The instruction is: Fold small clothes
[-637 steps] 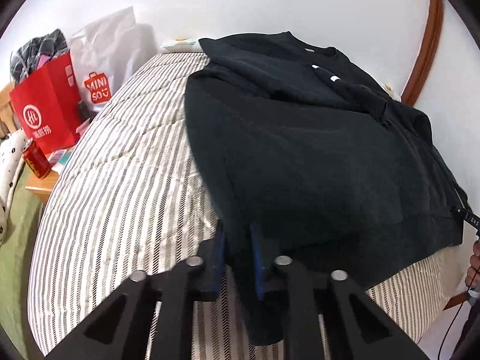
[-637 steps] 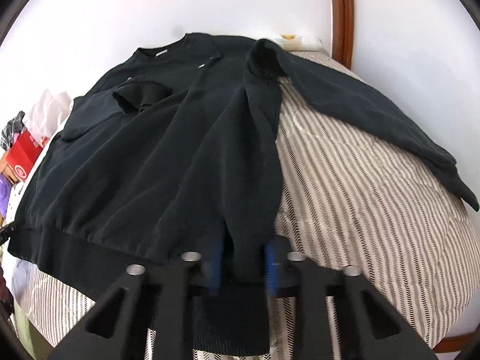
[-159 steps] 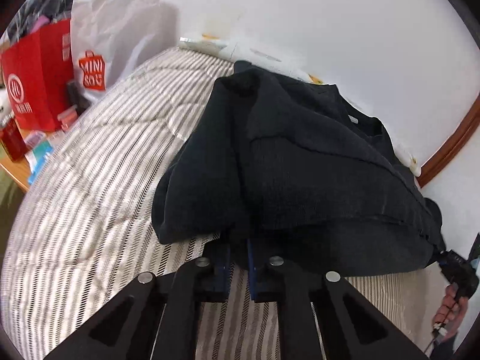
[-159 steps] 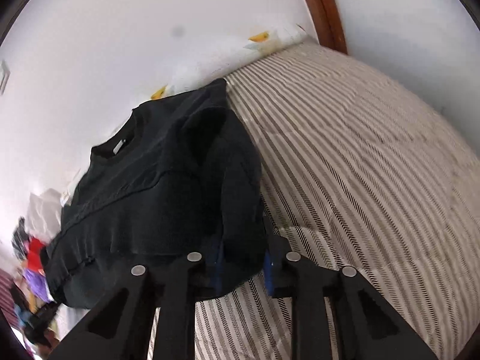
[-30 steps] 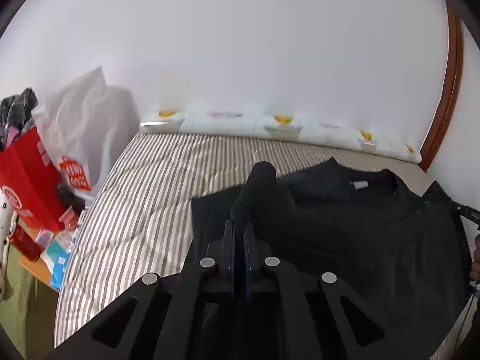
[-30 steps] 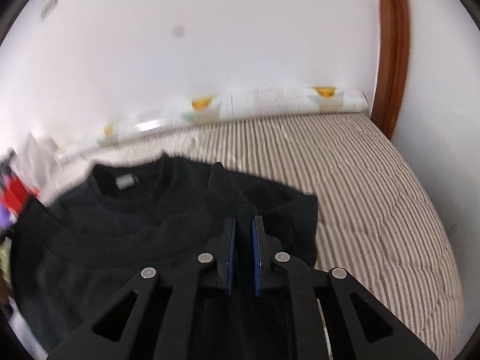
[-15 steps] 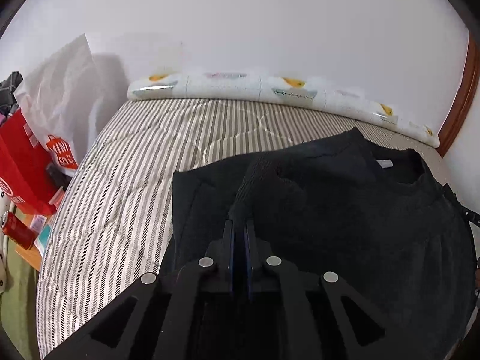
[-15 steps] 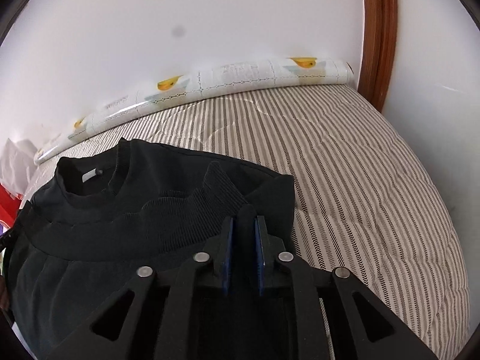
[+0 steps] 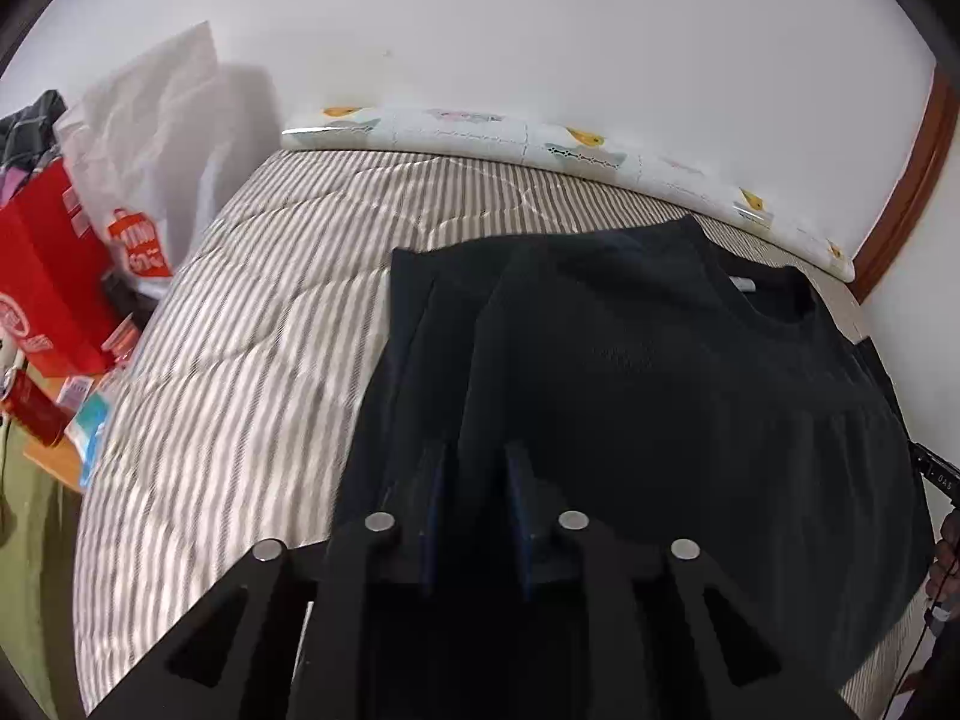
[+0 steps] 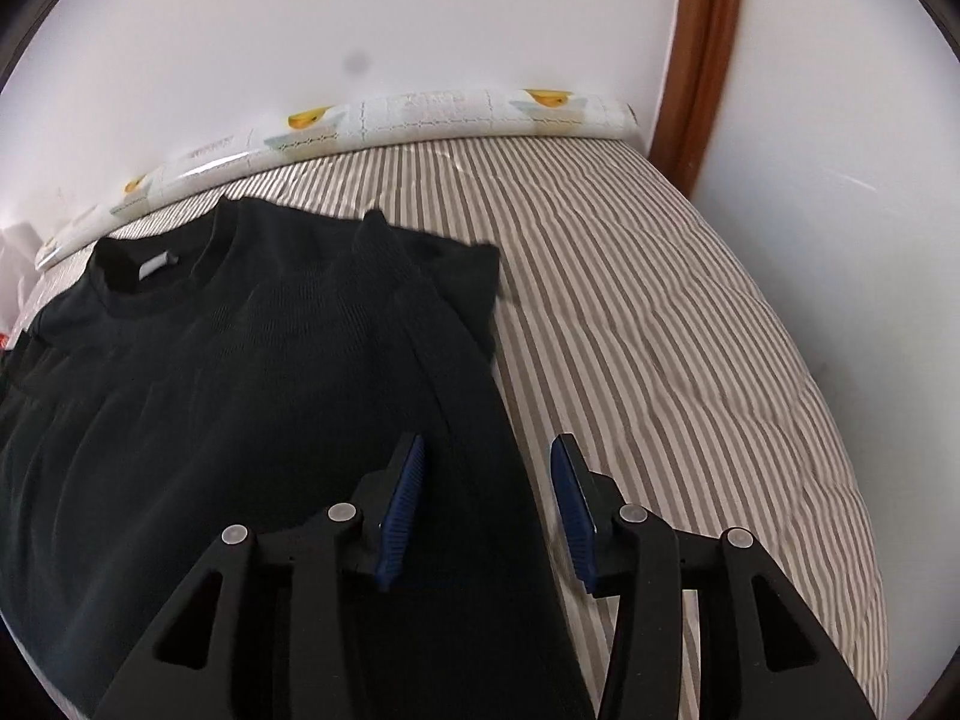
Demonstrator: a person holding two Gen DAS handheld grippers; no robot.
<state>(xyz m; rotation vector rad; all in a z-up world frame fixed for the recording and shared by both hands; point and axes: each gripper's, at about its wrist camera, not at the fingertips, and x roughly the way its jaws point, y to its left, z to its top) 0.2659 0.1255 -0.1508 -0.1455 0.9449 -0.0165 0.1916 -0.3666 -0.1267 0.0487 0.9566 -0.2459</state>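
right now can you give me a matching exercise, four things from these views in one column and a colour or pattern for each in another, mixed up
Things:
1. sweater
2. bed cover
3. shopping bag
4. door frame

Colours or patterns:
A. brown wood
B. black
C. red with a white logo
D. grey and cream stripes

Pairs: 1-B, 2-D, 3-C, 4-A
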